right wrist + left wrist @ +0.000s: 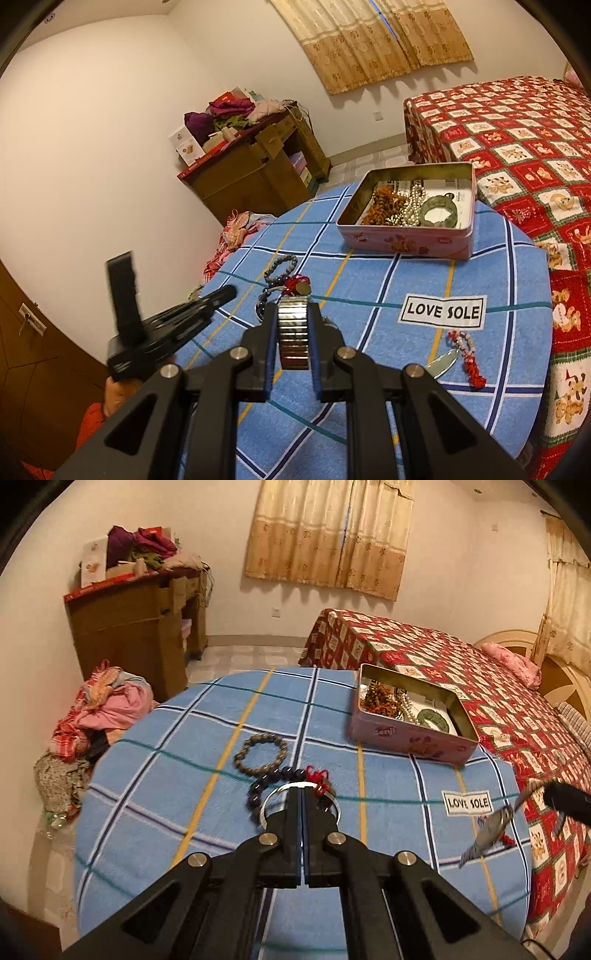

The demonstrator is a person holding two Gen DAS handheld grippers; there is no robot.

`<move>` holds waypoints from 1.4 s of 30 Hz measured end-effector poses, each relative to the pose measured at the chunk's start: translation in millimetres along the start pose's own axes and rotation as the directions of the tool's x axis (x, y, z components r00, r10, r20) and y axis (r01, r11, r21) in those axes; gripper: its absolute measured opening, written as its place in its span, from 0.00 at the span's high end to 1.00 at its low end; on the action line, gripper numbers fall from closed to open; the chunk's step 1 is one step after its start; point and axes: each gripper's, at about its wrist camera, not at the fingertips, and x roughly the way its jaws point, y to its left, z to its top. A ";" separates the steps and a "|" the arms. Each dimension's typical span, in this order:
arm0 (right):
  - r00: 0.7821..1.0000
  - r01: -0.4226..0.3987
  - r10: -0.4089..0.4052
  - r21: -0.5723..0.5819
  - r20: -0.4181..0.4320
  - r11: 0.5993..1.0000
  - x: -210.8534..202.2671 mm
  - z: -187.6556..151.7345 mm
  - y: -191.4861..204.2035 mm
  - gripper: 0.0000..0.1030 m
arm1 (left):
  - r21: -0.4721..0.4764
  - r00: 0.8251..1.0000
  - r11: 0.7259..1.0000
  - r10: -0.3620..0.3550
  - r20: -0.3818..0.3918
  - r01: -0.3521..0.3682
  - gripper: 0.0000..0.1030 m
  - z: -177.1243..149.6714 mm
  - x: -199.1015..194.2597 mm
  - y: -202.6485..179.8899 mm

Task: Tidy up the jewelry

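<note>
Right gripper [292,334] is clamped across a metal expanding-link watch band [293,334], the ribbed silver strip sitting lengthwise between the blue-edged pads in the lower centre of its view; from the left wrist view the same band [487,832] dangles blurred at the right edge. It looks fairly light but slick and floppy along its length, so a pinch across the links, near the middle, seems the safest hold, otherwise it may swing or slide out.

Left gripper [303,794] is pressed fully together on the rim of a thin silver bangle [271,799] at frame centre. That ring is stiff and smooth, and I judge it could pivot in so narrow a grip. Touching it lie a dark beaded bracelet with a red knotted tassel [275,779] and, just above, a grey-brown beaded bracelet [261,755], both loose and likely to snag or drag along.

On the blue checked tabletop [177,775], the open pink rectangular tin [406,240] sits in the upper right of each view, already holding beads and a green ring. A red beaded charm with a pale leaf pendant [465,358] lies at lower right.
</note>
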 end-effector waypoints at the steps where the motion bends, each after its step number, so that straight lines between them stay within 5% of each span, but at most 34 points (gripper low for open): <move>1: 1.000 -0.002 0.002 -0.003 0.000 1.000 -0.2 -0.7 1.4 0.82 | -0.011 1.000 1.000 0.013 -0.011 -0.013 1.00 -6.6 -2.5 0.9; 4: 1.000 -0.006 0.006 -0.009 -0.008 1.000 0.2 -3.8 4.1 0.82 | 0.001 0.999 1.000 0.007 -0.043 -0.007 0.94 -22.3 1.5 -2.8; 6: 1.000 -0.011 0.011 -0.007 -0.014 1.000 0.5 -5.4 5.0 0.82 | -0.014 0.996 1.000 0.010 -0.086 -0.011 0.69 -29.3 10.7 -2.5; 7: 1.000 -0.012 0.012 -0.009 -0.015 1.000 -0.1 -5.9 5.6 0.82 | -0.026 0.995 0.999 0.017 -0.094 -0.020 0.48 -31.1 13.4 -3.2; 8: 1.000 -0.014 0.013 -0.011 -0.013 1.000 -1.0 -6.1 5.6 0.82 | -0.045 0.996 0.999 0.026 -0.087 -0.030 0.39 -31.6 16.6 -1.2; 12: 1.000 -0.011 0.011 -0.017 -0.005 1.000 -4.2 -5.5 5.9 0.82 | -0.160 0.995 0.984 0.062 -0.081 -0.074 0.40 -24.9 34.3 17.3; 15: 1.000 -0.011 0.011 -0.004 -0.008 1.000 -2.3 -4.7 2.5 0.82 | -0.253 0.993 0.963 0.065 -0.101 -0.089 0.70 -13.9 53.5 29.2; 25: 1.000 0.008 -0.008 0.030 -0.010 1.000 1.5 0.2 -10.0 0.82 | -0.081 0.974 0.992 0.080 -0.210 -0.099 0.73 5.5 98.9 15.7; 27: 1.000 0.007 -0.007 0.034 -0.010 0.999 2.3 0.3 -10.6 0.82 | -0.025 0.969 0.994 0.095 -0.229 -0.103 0.84 2.9 103.4 12.6; 30: 1.000 0.007 -0.007 0.038 -0.011 0.999 2.5 0.1 -11.3 0.82 | 0.064 0.970 0.991 0.126 -0.210 -0.115 0.87 -0.8 98.5 3.9; 38: 1.000 0.009 -0.010 0.033 0.006 0.999 -2.4 -0.4 -8.5 0.82 | -0.056 1.000 0.998 0.009 -0.023 -0.011 0.87 -7.3 23.8 6.6; 42: 1.000 -0.001 0.001 0.033 -0.003 0.999 -1.9 -3.3 -4.4 0.82 | -0.068 0.999 0.997 -0.038 -0.018 0.037 0.87 -15.3 6.2 2.7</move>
